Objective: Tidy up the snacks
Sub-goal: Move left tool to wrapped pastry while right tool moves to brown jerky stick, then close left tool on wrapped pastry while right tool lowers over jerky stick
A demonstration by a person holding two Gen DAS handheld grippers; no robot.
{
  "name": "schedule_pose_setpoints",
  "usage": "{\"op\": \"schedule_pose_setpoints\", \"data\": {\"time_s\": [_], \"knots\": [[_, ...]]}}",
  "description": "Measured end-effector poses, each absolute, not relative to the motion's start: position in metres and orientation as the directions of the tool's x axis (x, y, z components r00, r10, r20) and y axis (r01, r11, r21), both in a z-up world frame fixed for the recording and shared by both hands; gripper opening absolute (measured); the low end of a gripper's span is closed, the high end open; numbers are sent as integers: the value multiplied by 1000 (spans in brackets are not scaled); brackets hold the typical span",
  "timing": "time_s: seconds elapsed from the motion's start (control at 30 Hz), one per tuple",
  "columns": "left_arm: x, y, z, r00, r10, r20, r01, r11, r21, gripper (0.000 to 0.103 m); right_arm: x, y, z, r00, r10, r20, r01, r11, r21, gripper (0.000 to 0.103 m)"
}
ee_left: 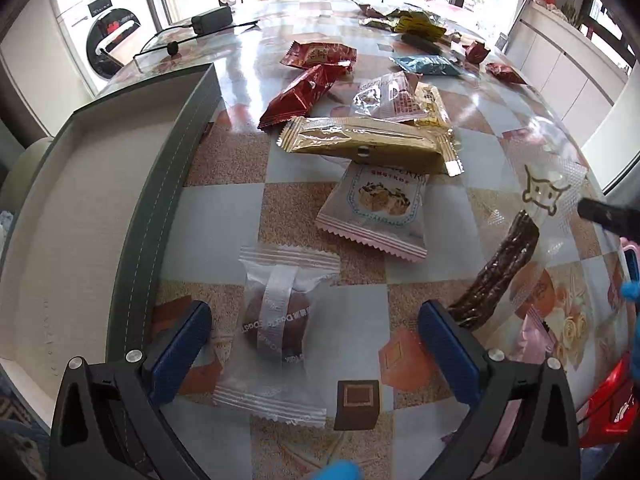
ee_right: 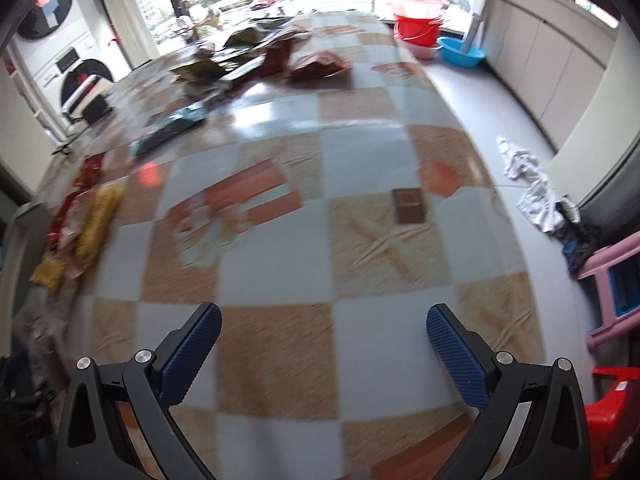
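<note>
Blue ribbed pads of my left gripper (ee_left: 314,344) stand wide apart, straddling a clear crinkle-edged wrapper with a round brown cake (ee_left: 276,328), not gripping it. Grey stitched tray (ee_left: 160,184) lies just left. My right gripper (ee_right: 324,344) hangs open, empty, above the glossy checkered tablecloth (ee_right: 360,152).

wrapped snacks (ee_left: 372,208) lie scattered flat on the table beside a grey, seemingly empty box (ee_left: 160,184).

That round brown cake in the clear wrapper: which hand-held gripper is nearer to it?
Left. The left hand-held gripper is open with the wrapped cake between its fingers. The right hand-held gripper is open over bare tablecloth; its view doesn't show the cake.
</note>
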State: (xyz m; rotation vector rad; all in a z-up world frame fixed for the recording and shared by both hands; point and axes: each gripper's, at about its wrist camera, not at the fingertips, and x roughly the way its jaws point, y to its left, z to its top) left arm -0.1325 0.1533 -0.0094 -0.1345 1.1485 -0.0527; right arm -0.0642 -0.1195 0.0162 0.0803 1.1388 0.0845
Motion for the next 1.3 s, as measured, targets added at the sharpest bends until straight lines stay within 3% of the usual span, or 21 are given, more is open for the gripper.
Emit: {"op": "schedule_pose_setpoints", "data": {"time_s": [0.27,0.53,0.63,0.83,0.97,1.1,1.2,1.27,1.3], "knots": [[-138,159,2,414,-72,-908,38,997,-62,103,-136,-40,28,304,229,-925,-282,949,142,103],[-144,162,3,422,-80,-903,68,996,-56,103,-181,47,14,409,94,-908,-591,785,-185,103],[-141,160,2,423,-89,-902,61,996,-70,103,-168,51,4,449,48,-892,-587,768,-255,103],[-141,158,3,437,-93,-895,63,995,-72,103,-107,7,-3,282,97,-955,-389,921,-21,103],[-140,157,4,434,-89,-896,62,996,-68,103,-94,-15,3,277,109,-955,-301,953,22,103],[-140,156,4,432,-85,-898,51,996,-69,102,-98,-3,14,303,140,-943,-373,928,18,103],[-143,155,8,434,-83,-897,51,996,-68,91,-89,3,17,275,170,-946,-343,937,69,103],[-146,153,13,440,-87,-894,64,996,-65,73,-80,3,17,246,221,-944,-268,951,153,103],[-146,152,15,439,-88,-894,73,995,-62,57,-73,5,16,236,235,-943,-233,956,180,103]]}}
